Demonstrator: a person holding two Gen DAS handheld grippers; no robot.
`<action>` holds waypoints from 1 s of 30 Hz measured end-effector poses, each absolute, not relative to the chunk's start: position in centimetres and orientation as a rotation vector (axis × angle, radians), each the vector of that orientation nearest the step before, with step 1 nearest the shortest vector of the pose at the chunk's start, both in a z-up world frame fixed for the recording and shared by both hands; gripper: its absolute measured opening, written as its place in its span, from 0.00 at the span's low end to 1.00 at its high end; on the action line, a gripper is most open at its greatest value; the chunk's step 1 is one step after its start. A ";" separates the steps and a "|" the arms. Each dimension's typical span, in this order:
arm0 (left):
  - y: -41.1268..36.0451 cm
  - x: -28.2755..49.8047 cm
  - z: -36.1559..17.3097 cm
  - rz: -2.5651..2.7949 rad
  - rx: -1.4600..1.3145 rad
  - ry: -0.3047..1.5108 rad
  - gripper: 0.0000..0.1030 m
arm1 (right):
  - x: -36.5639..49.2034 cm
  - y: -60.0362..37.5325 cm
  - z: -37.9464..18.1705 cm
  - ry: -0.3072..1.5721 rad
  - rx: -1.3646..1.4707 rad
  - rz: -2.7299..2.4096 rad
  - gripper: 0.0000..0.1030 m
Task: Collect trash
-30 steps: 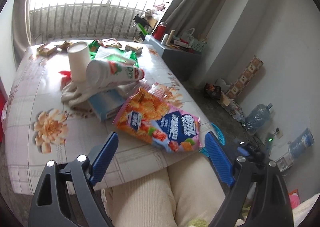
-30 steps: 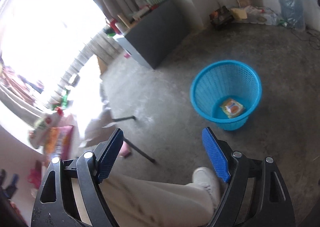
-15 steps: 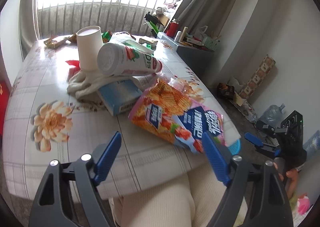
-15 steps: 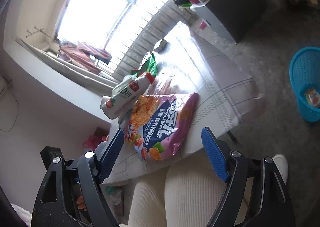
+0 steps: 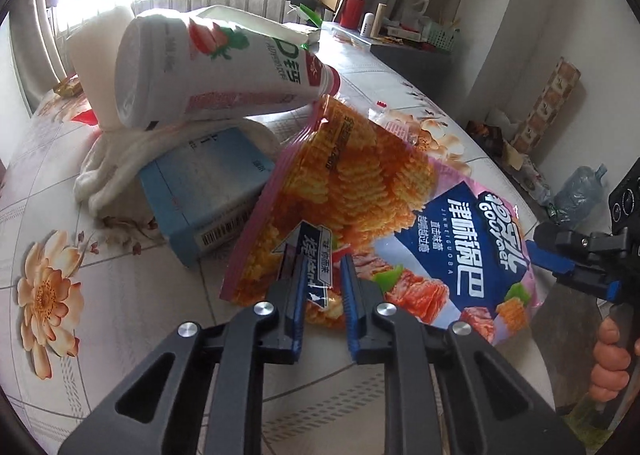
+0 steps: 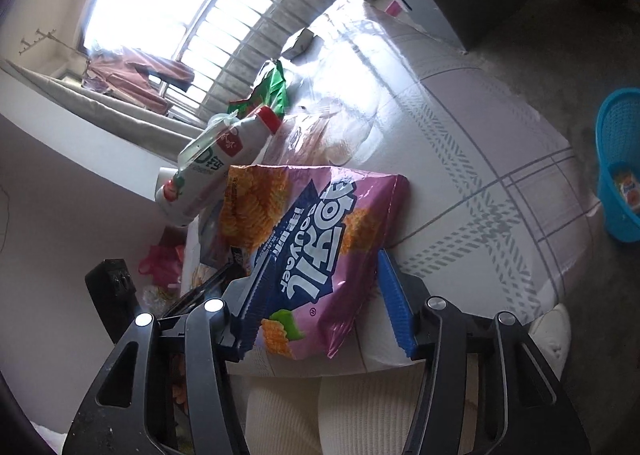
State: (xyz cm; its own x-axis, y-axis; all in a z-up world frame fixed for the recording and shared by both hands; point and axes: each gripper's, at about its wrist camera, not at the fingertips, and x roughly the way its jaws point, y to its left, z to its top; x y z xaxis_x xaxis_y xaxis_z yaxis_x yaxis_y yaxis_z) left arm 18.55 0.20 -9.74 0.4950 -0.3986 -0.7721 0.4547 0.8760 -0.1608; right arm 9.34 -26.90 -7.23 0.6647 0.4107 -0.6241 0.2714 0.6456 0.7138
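A pink and blue chip bag (image 5: 400, 195) lies flat near the front edge of the flowered table (image 5: 100, 275). My left gripper (image 5: 323, 267) is down on the bag's near edge. Its jaws are closing to a narrow gap with the film pinched between them. My right gripper (image 6: 326, 255) comes at the chip bag (image 6: 320, 215) from the side. Its jaws are closing at about half width. The bag's corner sits between them, and the right pad stands clear of the edge. The right gripper (image 5: 560, 271) also shows in the left wrist view, held by a hand.
Behind the bag lies a white bottle (image 5: 216, 71) on a white cloth (image 5: 120, 159), beside a light blue box (image 5: 204, 191) and a paper cup (image 5: 96, 51). A blue basket (image 6: 620, 167) holding a wrapper stands on the floor to the right. The person's cream-trousered leg (image 6: 320, 415) is below the table edge.
The left gripper dropped forward onto the bag and its jaws went from wide to narrow. The right gripper swung from the floor basket to the table and closed partway around the bag's corner.
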 end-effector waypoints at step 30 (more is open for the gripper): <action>-1.4 15.0 -9.9 -0.659 0.010 0.931 0.15 | 8.6 -26.4 -6.7 0.888 0.981 0.096 0.29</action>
